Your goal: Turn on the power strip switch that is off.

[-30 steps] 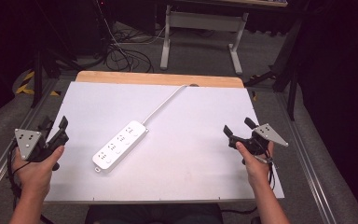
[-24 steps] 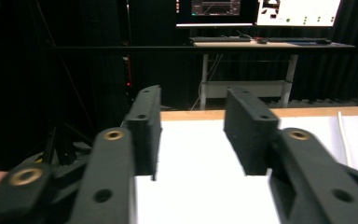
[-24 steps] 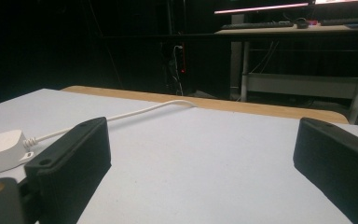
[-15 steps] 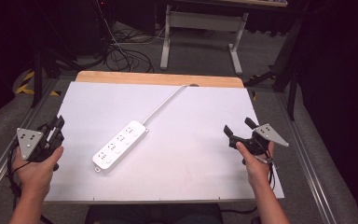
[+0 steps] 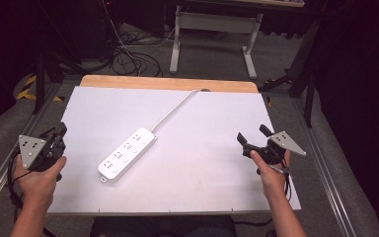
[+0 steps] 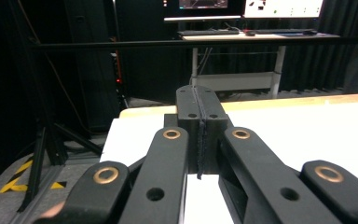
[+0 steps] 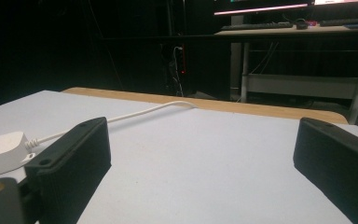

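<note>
high: overhead, facing forward | gripper views: low, near table (image 5: 217, 128), shared

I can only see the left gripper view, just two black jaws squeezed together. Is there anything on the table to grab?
Observer: Yes, a white power strip lies near the middle of the table, slanted.
Operator: Is it plugged into something?
Observer: Its white cord runs to a hole at the table's far wooden edge; past that I cannot tell.
Operator: What's my other gripper doing?
Observer: The right gripper has its jaws wide apart, holding nothing, over the table's right side.
Operator: Is it touching the strip?
Observer: No, bare table lies between them.
</note>
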